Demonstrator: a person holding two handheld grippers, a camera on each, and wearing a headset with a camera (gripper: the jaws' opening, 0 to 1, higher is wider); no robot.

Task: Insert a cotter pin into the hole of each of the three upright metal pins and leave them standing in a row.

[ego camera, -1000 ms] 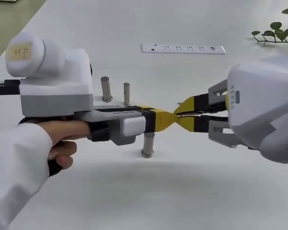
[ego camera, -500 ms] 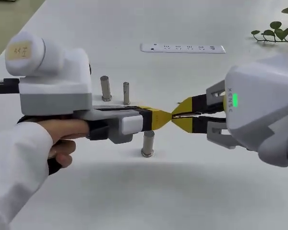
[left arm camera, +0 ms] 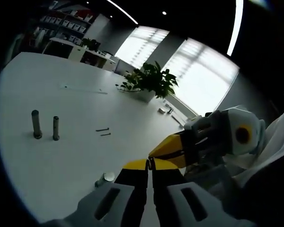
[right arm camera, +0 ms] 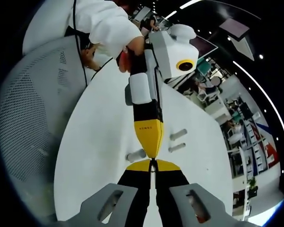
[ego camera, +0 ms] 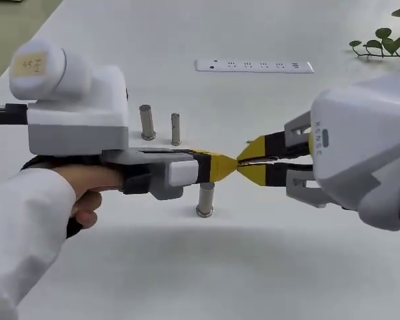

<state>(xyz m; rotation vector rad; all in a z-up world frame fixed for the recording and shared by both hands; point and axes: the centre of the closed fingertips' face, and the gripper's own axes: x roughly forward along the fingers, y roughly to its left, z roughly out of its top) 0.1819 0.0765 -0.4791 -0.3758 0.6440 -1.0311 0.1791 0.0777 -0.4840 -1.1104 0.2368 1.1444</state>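
Now nearest metal pin (ego camera: 205,199) upright, axis vertical.

A white power strip (ego camera: 254,67) lies on the table (ego camera: 187,267), a leafy plant (ego camera: 387,41) off to its right.

We see a thick pin (ego camera: 147,123) and a slim pin (ego camera: 176,129) standing upright close together at the far side of the white table. Both are dull silver cylinders on wider flat feet, and the thick one is slightly taller. A third pin (ego camera: 205,200), of the same grey metal and also upright on its foot, stands well apart from that pair, nearer to us and further right. In the left gripper view we find two thin dark cotter pins (left arm camera: 102,129) lying flat on the table just beside each other, apart from the pair. We cannot tell whether any pin's hole is filled.
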